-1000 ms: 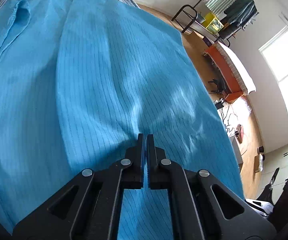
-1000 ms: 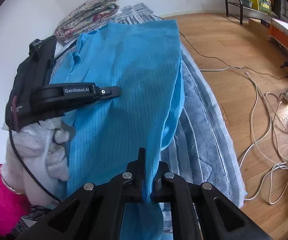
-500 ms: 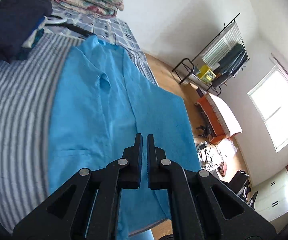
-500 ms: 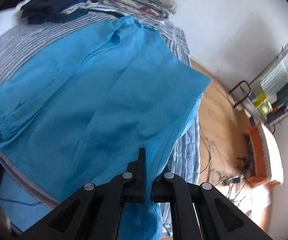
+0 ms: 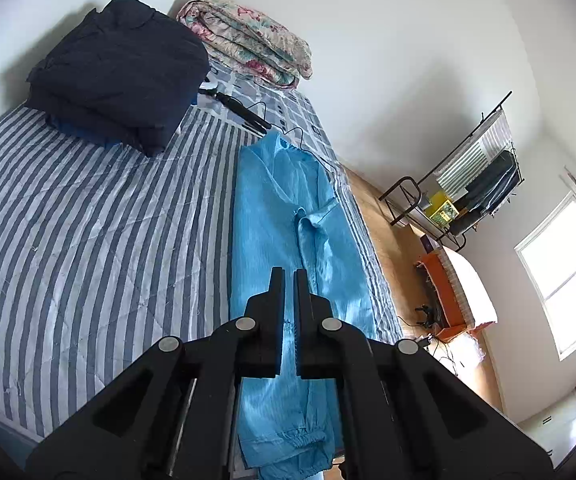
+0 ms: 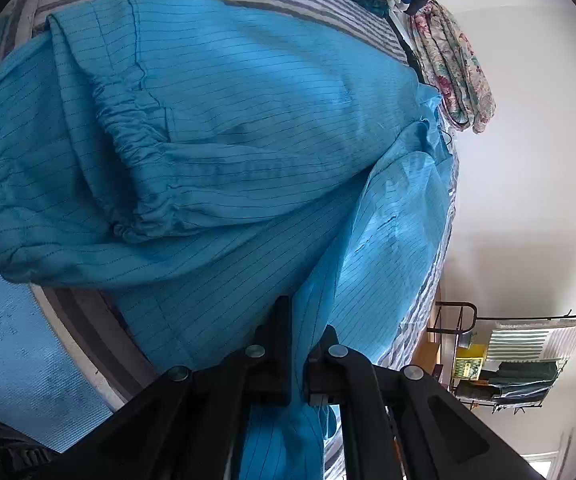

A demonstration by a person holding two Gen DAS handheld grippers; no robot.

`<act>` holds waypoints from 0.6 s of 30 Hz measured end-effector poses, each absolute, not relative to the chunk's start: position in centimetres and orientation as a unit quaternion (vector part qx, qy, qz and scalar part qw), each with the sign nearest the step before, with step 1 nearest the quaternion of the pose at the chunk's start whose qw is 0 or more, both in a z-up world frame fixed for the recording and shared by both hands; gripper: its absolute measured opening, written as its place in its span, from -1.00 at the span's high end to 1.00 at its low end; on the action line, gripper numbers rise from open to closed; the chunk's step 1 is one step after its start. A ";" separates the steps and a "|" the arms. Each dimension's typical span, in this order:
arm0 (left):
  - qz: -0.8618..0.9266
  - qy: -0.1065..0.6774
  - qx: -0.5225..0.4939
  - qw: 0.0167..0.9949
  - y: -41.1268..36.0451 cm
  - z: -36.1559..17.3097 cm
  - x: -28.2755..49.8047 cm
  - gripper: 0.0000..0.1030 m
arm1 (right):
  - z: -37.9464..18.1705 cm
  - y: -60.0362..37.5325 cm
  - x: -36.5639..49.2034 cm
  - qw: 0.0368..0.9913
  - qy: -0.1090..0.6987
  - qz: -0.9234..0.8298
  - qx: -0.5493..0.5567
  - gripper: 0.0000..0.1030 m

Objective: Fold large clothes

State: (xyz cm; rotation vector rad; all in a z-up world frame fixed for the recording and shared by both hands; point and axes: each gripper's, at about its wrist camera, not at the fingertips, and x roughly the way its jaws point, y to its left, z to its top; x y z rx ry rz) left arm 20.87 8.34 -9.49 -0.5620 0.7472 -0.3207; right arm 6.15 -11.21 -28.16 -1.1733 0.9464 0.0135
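A large light-blue pinstriped garment (image 5: pixel 280 208) lies lengthwise along the right side of the striped bed (image 5: pixel 88 220), folded narrow. Its collar is at the far end and an elastic cuff at the near end. My left gripper (image 5: pixel 289 276) hangs shut well above it. Blue shows in the slit, and no cloth rises to the jaws. In the right wrist view the garment (image 6: pixel 228 100) fills the frame, with a sleeve and its gathered cuff (image 6: pixel 140 200) laid across it. My right gripper (image 6: pixel 301 320) is shut on a lifted fold of the garment's edge.
A dark folded pile (image 5: pixel 120 68) and a floral quilt (image 5: pixel 248 40) sit at the head of the bed, with a black wand and cable (image 5: pixel 244 114) nearby. To the right are wooden floor (image 5: pixel 391 240), a drying rack (image 5: pixel 467 184) and floor cables. A blue mat (image 6: pixel 16 340) lies below the bed's foot.
My left gripper pulled back and up from the cloth, so the whole bed shows now. My right gripper rolled and swung across with the garment's edge, and the garment looks narrower.
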 end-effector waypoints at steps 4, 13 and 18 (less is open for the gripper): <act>-0.156 0.369 -0.263 0.877 8.4 -10.6 21.3 1.00 | -27.9 -11.8 6.5 0.742 0.444 0.002 -0.502 0.99; -0.166 0.378 -0.244 0.878 7.4 -11.1 20.8 1.00 | -23.9 -11.9 9.4 0.812 0.471 0.028 -0.343 0.99; -0.173 0.404 -0.236 0.866 6.4 -13.0 20.3 1.00 | -24.8 -12.6 7.7 0.806 0.480 0.044 -0.343 0.87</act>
